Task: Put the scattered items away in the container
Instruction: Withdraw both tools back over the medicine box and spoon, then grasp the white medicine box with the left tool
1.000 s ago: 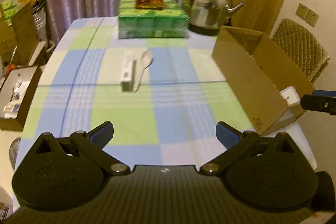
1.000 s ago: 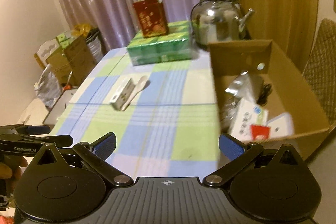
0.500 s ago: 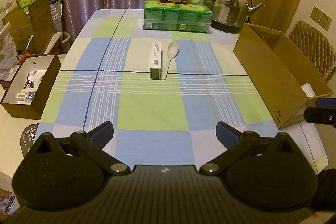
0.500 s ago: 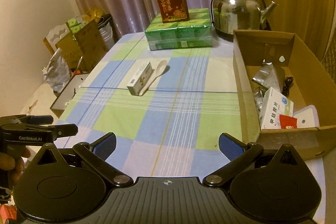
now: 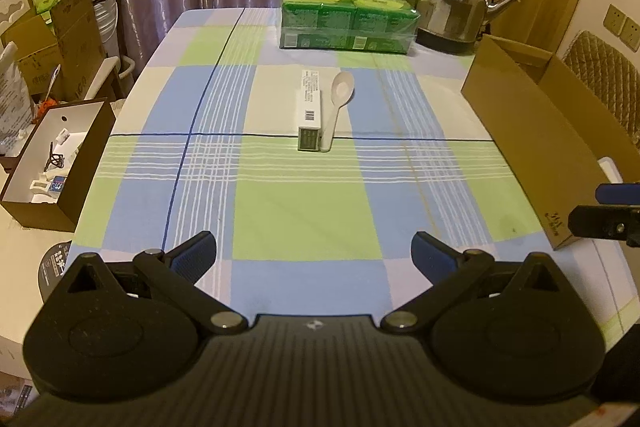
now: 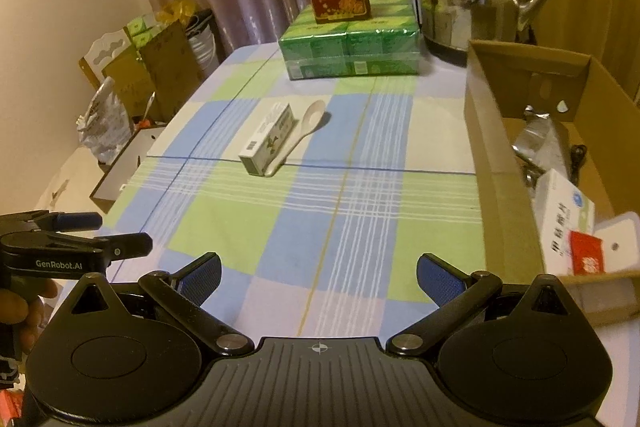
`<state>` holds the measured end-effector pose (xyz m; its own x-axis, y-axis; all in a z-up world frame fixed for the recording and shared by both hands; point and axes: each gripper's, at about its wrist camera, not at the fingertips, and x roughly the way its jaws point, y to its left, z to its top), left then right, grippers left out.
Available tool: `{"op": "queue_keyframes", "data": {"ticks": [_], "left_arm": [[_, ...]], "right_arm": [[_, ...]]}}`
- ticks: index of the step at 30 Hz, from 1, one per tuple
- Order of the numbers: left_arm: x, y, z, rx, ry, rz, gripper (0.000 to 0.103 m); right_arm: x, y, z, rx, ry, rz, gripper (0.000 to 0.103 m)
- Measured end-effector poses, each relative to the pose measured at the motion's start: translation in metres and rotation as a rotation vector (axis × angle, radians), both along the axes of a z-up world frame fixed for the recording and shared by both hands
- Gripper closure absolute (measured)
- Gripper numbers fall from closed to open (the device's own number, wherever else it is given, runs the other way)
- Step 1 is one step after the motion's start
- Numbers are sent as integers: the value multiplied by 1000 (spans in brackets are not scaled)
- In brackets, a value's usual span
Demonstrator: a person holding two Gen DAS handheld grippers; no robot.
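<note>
**Both grippers empty, box and spoon waiting mid-table**

Left wrist view: my left gripper has pulled back and risen over the last second, so more of the checked tablecloth shows than before. Its jaws stand wide apart, holding nothing. The slim white box and the white spoon lie side by side, touching, in the middle of the table, well ahead of me. The cardboard container sits at the right edge; from here I see only its outer wall and a white corner inside, the rest hidden.

Right wrist view: my right gripper is also spread open and empty, and it now looks down the table instead of blurring past the container. A foil pouch and a white medicine box lie inside, partly cut off by the near flap. The kettle stands behind it.
</note>
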<state>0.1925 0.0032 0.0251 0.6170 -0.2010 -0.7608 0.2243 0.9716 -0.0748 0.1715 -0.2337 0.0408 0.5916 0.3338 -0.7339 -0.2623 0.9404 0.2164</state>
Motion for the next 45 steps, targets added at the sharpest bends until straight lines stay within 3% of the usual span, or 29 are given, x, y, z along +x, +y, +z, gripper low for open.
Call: {"op": "queue_keyframes", "data": {"ticks": [14, 23, 29, 34, 38, 39, 45], "left_arm": [[70, -6, -24, 68, -15, -53, 2], [144, -19, -46, 74, -17, -110, 12], [190, -37, -63, 75, -24, -160, 32], [222, -50, -81, 94, 1, -172, 62], [238, -55, -94, 110, 27, -185, 71], [241, -54, -96, 109, 32, -185, 78], [244, -44, -99, 134, 21, -187, 81]], "right_arm": [[72, 19, -28, -11, -11, -24, 2], [126, 33, -57, -60, -28, -61, 2], [150, 37, -75, -85, -41, -74, 2], [165, 40, -88, -94, -30, -85, 2], [172, 43, -96, -97, -26, -83, 2], [174, 44, -99, -96, -25, -83, 2], [187, 56, -108, -66, -38, -65, 4]]}}
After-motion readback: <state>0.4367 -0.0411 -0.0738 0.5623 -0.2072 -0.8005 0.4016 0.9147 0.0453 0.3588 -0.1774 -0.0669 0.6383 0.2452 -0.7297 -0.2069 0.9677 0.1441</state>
